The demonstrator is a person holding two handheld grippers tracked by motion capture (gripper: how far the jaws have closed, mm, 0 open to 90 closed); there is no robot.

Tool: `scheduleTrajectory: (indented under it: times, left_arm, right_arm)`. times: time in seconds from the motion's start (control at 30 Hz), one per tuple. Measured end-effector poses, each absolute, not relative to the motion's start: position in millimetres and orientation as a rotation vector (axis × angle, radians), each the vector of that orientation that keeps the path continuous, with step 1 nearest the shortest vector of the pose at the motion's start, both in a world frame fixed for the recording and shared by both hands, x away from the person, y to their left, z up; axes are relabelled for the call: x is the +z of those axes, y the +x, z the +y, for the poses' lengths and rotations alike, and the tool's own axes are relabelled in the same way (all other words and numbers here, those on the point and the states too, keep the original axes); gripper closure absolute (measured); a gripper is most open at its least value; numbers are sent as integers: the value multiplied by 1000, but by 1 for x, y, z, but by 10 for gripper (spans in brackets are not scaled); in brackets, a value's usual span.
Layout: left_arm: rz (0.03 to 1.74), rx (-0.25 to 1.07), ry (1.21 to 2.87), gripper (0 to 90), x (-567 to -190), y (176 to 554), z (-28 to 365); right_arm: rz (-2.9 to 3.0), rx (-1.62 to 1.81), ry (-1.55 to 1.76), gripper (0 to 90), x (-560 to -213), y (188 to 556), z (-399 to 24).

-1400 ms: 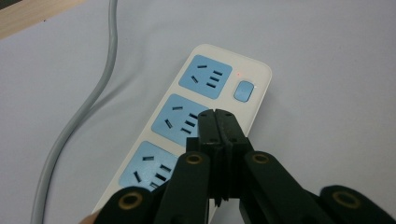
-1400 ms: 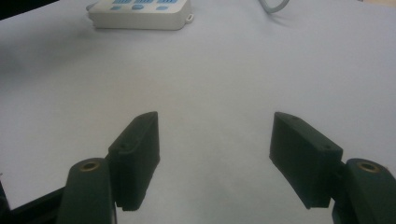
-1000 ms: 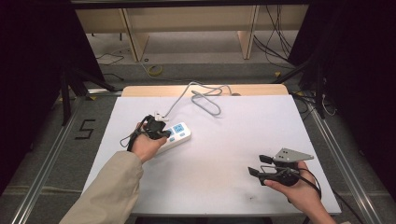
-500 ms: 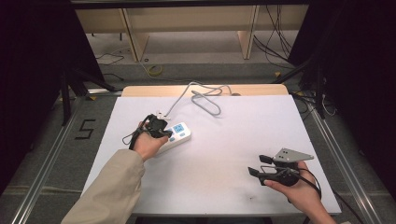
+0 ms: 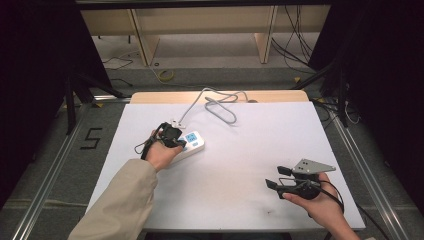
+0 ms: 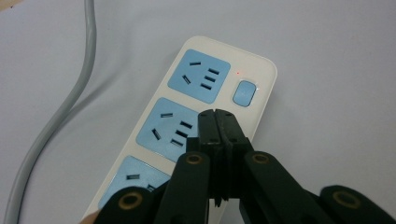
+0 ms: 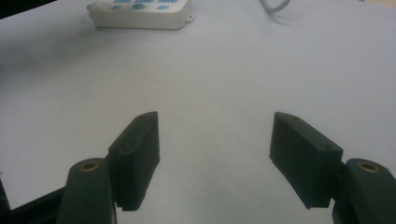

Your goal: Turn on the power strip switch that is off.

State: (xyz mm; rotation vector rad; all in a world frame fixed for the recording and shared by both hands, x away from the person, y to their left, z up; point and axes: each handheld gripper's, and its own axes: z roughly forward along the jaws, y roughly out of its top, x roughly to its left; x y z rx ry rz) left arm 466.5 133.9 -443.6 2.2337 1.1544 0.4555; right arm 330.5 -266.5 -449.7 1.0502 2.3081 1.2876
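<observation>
With its jaws pressed together on nothing, my left gripper (image 6: 217,116) hovered over the strip's (image 6: 196,121) middle socket, near the blue switch (image 6: 244,92). I saw the strip lying left of centre on the table (image 5: 260,135), its cable (image 5: 220,105) looping rearward. My right gripper (image 7: 215,154) stood wide open, empty, well apart.

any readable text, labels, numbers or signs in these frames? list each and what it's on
"5": black mark on the grey floor, left of the table, in the high view.
Power strip: no word, brand or number readable on its white body, blue sockets or blue switch; just a small red light beside the switch.
Grey cable: no print visible.
Left tongs and right tongs: no markings readable.
</observation>
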Motion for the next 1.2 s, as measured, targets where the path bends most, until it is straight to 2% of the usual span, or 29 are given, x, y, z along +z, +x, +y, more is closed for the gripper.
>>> scheduleTrajectory:
  times: [1.2]
  left_arm:
    - [1186,413,2258,900,-448,471,133]
  right_arm:
    - [2312,1290,1053,335,-450,330,-266]
